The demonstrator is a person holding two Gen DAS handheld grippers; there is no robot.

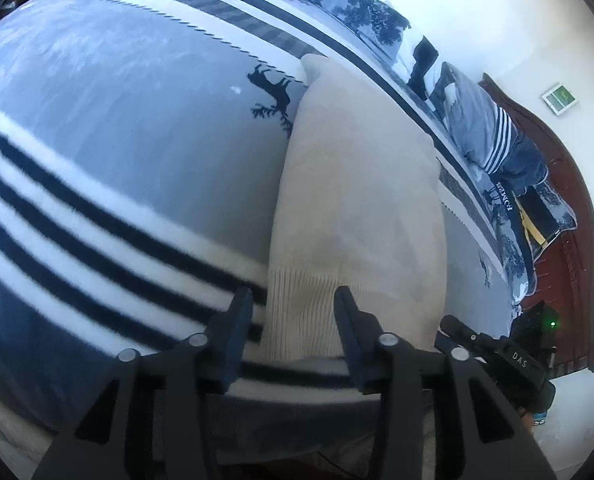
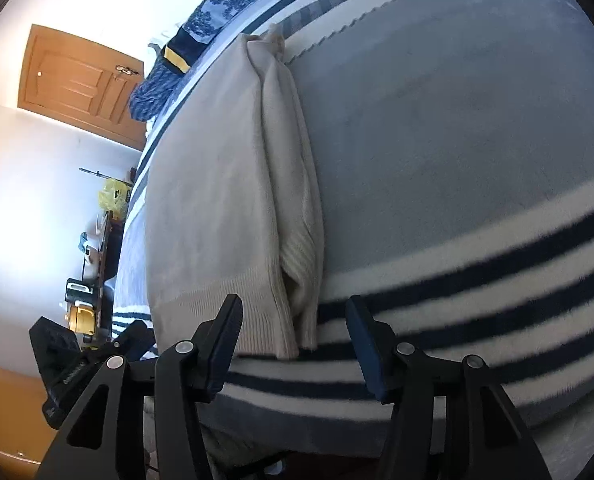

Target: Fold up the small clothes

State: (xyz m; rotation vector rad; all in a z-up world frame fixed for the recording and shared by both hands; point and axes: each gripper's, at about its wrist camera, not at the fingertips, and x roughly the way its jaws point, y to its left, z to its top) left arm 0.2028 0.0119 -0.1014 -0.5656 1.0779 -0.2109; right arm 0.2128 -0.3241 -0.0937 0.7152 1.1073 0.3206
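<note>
A cream knit sweater (image 1: 353, 200) lies folded into a long narrow strip on a grey blanket with navy and white stripes (image 1: 117, 152). Its ribbed hem is nearest me. My left gripper (image 1: 293, 300) is open, its fingers standing either side of the hem's left corner. In the right wrist view the sweater (image 2: 217, 184) shows a sleeve folded along its right edge. My right gripper (image 2: 293, 312) is open around the hem's right corner. The right gripper also shows in the left wrist view (image 1: 493, 352), and the left gripper in the right wrist view (image 2: 77, 360).
Patterned pillows and folded dark clothes (image 1: 509, 152) lie along the far side of the bed. A red-brown wooden headboard (image 1: 569, 240) stands at right. A wooden door (image 2: 81, 84) and a cluttered shelf (image 2: 97, 248) are to the left.
</note>
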